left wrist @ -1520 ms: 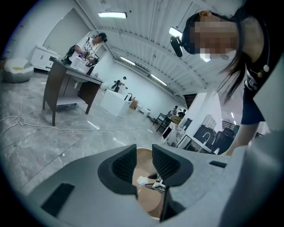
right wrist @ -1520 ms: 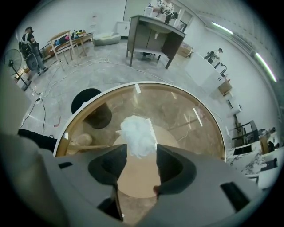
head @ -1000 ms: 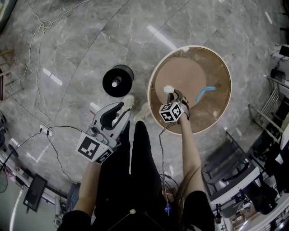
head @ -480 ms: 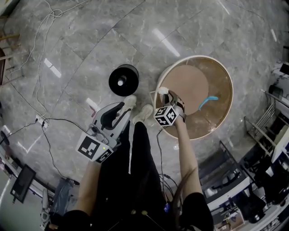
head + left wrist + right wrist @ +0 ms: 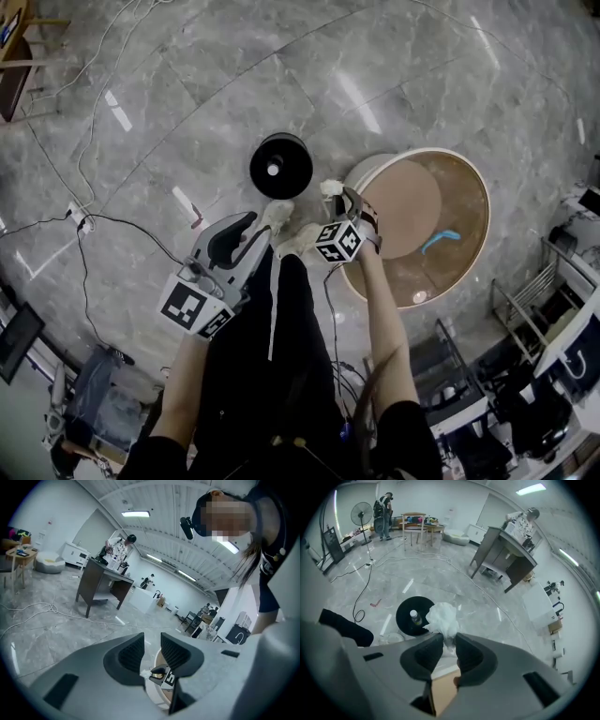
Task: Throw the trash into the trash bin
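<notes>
A crumpled white tissue point(image 5: 443, 617) is pinched in my right gripper point(image 5: 449, 640), which points steeply down. In the head view this right gripper point(image 5: 337, 197) holds the tissue point(image 5: 330, 187) over the floor, between the round table's rim point(image 5: 364, 171) and the black trash bin point(image 5: 280, 166). The bin point(image 5: 408, 619) stands on the floor just beyond the jaws, with a small bottle point(image 5: 414, 616) inside. My left gripper point(image 5: 246, 229) hangs open and empty in front of the person's legs. In the left gripper view, the left gripper point(image 5: 152, 645) has only air between its pads.
A blue curved thing point(image 5: 440, 240) lies on the round wooden table. White shoes point(image 5: 277, 216) stand by the bin. Cables point(image 5: 112, 225) run across the marble floor at left. Desks and chairs point(image 5: 525, 319) crowd the right. A dark desk point(image 5: 101, 585) stands farther off.
My right gripper has carried the tissue leftward off the table top, past its rim and closer to the bin. The left gripper has moved along with the person.
</notes>
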The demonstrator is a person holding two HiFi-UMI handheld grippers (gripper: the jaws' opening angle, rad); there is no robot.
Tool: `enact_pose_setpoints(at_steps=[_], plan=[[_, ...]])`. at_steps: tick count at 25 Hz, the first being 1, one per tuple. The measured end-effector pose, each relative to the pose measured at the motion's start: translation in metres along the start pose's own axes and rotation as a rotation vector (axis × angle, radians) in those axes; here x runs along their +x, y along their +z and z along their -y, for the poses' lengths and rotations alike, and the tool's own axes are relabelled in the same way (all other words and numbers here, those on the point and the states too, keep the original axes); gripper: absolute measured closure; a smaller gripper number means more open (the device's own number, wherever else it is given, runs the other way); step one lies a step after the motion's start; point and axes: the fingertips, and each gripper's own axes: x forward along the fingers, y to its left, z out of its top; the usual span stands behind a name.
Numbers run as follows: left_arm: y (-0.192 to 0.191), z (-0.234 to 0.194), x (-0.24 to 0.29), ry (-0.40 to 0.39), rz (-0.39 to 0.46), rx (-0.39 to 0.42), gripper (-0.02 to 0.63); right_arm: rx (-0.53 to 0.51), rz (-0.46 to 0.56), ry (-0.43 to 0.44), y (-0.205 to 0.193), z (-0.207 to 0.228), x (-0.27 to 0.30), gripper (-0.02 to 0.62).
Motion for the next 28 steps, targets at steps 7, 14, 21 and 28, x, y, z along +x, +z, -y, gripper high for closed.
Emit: enact_pose_setpoints(at_steps=[7,14,21,28], plan=[[0.000,-0.031,-0.033,0.092,0.044,-0.034,0.494,-0.079,0.032,0.061,0.042,-0.033,0.018,0.506],[-0.006,-0.061,-0.063,0.180,0.079,-0.069,0.494,-0.167,0.041,0.134,0.071,-0.074,0.043,0.505],[-0.016,-0.085,-0.089,0.245,0.090,-0.103,0.494,-0.248,0.013,0.196,0.081,-0.106,0.061,0.462],[-0.017,-0.089,-0.087,0.245,0.091,-0.115,0.494,-0.226,0.000,0.220,0.083,-0.109,0.064,0.411]])
